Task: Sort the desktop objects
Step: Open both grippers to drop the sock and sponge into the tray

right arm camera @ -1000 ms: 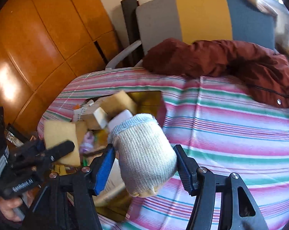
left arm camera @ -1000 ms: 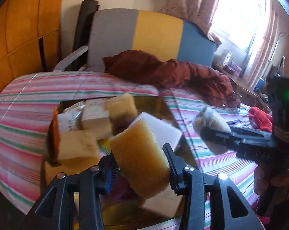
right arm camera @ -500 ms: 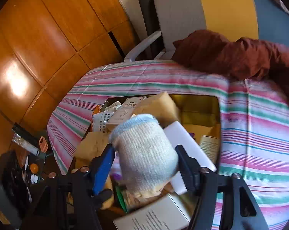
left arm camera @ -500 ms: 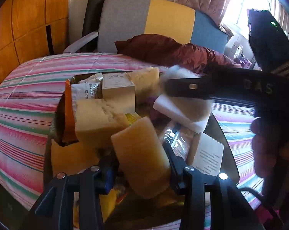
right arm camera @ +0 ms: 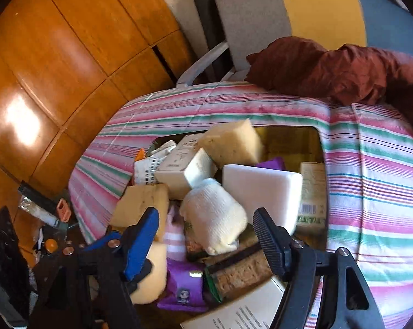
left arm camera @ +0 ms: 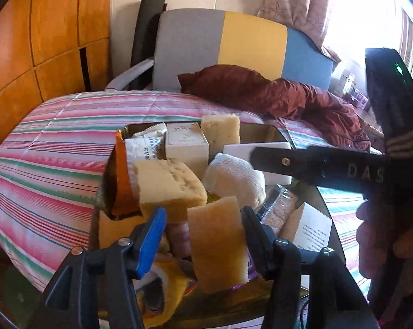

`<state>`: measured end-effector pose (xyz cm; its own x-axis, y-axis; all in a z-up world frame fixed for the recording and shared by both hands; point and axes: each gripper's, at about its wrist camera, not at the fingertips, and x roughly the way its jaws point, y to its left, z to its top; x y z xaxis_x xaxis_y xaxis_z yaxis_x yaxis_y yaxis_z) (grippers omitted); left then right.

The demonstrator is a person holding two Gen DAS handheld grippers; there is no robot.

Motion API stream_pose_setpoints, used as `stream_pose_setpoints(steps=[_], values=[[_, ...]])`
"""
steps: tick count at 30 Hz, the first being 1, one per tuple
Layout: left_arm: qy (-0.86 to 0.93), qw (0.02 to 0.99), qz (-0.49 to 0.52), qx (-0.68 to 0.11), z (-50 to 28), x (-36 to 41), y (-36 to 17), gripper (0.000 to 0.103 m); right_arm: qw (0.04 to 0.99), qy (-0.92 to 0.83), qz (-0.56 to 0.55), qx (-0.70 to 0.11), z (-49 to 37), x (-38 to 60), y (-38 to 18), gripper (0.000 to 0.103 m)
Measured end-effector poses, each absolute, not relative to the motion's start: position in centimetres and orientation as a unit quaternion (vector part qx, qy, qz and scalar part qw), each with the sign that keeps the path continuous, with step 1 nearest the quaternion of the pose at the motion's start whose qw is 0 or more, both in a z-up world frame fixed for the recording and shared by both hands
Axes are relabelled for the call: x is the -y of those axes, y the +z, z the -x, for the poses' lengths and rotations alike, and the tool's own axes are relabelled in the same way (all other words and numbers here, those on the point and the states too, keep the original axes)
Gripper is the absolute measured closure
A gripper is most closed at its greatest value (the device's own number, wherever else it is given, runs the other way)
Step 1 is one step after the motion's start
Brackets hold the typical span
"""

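Observation:
A dark shiny box (left arm camera: 261, 130) on a striped cover holds several sponges, small cartons and packets. My left gripper (left arm camera: 203, 235) hovers over its near end and its jaws are opening. A yellow sponge (left arm camera: 217, 244) stands between them, leaning at the right finger with a gap to the blue pad. My right gripper (right arm camera: 206, 219) is over the same box (right arm camera: 288, 131), jaws opening. A white rolled cloth (right arm camera: 213, 216) lies on the pile between them, clear of both pads. That cloth (left arm camera: 233, 181) and the right gripper's black finger (left arm camera: 302, 161) also appear in the left wrist view.
The striped bedcover (left arm camera: 55, 164) surrounds the box. A maroon jacket (left arm camera: 261, 90) lies behind it, before a grey, yellow and blue chair (left arm camera: 220, 44). Wooden panels (right arm camera: 55, 54) stand at the left, with clutter on the floor (right arm camera: 47, 219). A hand (left arm camera: 376, 233) holds the right gripper.
Both grippers came over the box and lowered. Their jaws widened. The yellow sponge and the white rolled cloth, squeezed before, now sit loose on the pile.

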<state>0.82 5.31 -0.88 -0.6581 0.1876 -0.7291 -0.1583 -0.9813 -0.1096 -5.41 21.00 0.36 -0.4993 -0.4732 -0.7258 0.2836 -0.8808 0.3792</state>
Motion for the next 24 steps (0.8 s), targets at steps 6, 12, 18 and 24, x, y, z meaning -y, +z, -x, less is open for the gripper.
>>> stream_pose_setpoints(steps=[6,12,18,24], values=[[0.914,0.078,0.397,0.016,-1.3,-4.9,-0.2,0.044,0.198,-0.877,-0.428,0.094,3.7,-21.7,1.3,0.026],[0.918,0.06,0.391,0.017,-2.0,-4.2,0.5,0.044,0.178,-0.883,-0.423,0.094,2.1,-22.5,1.1,0.025],[0.92,0.043,0.389,0.02,-2.7,-3.5,0.9,0.042,0.149,-0.891,-0.421,0.079,0.1,-23.1,0.7,0.023],[0.923,0.02,0.383,0.026,-3.3,-2.9,1.6,0.033,0.106,-0.905,-0.41,0.028,-2.0,-22.5,0.3,0.02]])
